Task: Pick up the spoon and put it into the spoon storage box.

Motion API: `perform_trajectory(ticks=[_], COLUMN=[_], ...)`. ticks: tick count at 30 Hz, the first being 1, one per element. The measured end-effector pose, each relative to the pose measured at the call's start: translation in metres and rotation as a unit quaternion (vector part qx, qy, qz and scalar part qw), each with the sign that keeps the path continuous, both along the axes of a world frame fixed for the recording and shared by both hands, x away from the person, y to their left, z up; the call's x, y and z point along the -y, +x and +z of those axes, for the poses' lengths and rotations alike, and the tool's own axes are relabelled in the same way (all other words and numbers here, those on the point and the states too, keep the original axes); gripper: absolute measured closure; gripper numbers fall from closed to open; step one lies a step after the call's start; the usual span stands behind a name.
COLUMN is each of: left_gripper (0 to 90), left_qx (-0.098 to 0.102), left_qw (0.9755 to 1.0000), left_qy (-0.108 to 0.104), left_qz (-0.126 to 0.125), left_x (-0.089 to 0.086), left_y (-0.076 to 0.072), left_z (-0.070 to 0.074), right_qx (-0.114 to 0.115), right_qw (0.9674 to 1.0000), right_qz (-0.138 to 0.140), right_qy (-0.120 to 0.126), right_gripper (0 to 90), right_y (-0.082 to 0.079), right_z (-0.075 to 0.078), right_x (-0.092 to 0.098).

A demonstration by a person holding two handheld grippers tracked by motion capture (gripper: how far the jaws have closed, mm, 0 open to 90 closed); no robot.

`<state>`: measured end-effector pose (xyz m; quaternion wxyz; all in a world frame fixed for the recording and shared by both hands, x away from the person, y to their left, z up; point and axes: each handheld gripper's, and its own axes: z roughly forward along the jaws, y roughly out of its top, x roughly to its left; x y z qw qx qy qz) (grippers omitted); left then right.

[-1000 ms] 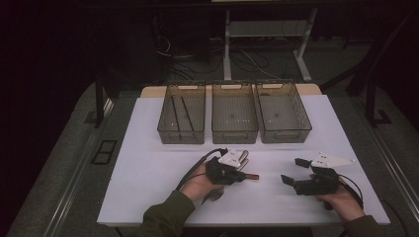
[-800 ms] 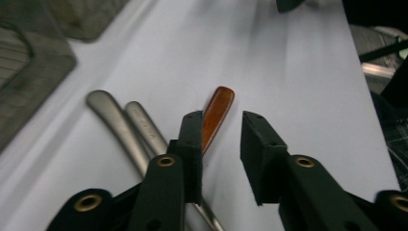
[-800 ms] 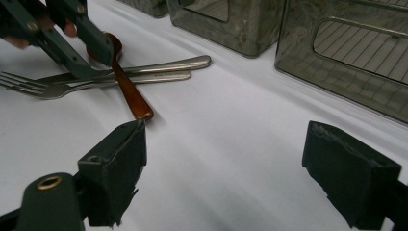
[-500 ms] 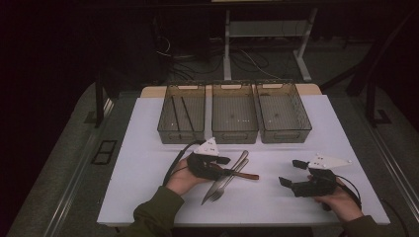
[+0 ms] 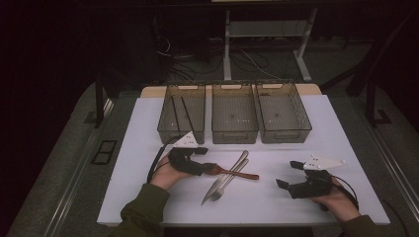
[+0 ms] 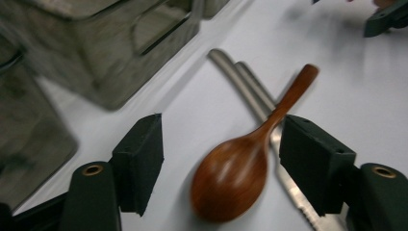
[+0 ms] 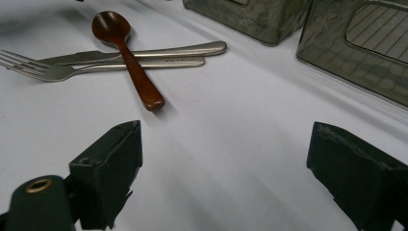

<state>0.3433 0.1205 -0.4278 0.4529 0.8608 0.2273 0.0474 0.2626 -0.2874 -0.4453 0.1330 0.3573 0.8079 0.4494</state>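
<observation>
The left tool has just been opening; its jaws stand apart on either side of the wooden spoon's bowl without pressing on it. The spoon lies on the white surface, crossing a knife and fork, near the bins. The right tool rests wide open and empty, well to the right.

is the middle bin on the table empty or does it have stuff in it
Empty, as far as the high view shows: the middle bin has a bare floor with a few pale specks, while the left bin holds two dark sticks.
</observation>
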Motion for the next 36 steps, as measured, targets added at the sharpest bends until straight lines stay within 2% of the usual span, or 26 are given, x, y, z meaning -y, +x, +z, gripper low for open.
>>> perform_trajectory(ticks=[6,11,14,36], left_gripper=[28.6,30.1,31.3,39.1], left_qx=[-0.012,-0.017,-0.021,-0.024], left_qw=[0.9999,0.9994,0.9990,0.9969], left_qy=[0.003,0.027,0.034,0.063], left_qz=[0.002,-0.014,-0.019,-0.041], left_x=[-0.001,0.006,0.010,0.018], left_y=[0.004,0.005,0.005,0.003], left_z=[-0.006,-0.012,-0.014,-0.021], right_qx=[0.001,0.001,0.002,0.001], right_qw=[1.0000,1.0000,1.0000,1.0000], right_qz=[0.000,0.001,0.002,0.002], right_qy=[-0.004,-0.004,-0.006,-0.007], right_gripper=[11.6,11.6,11.6,11.6], right_y=[0.000,0.000,0.000,0.000], right_z=[0.000,0.000,-0.001,0.000], right_x=[0.000,0.000,0.000,0.000])
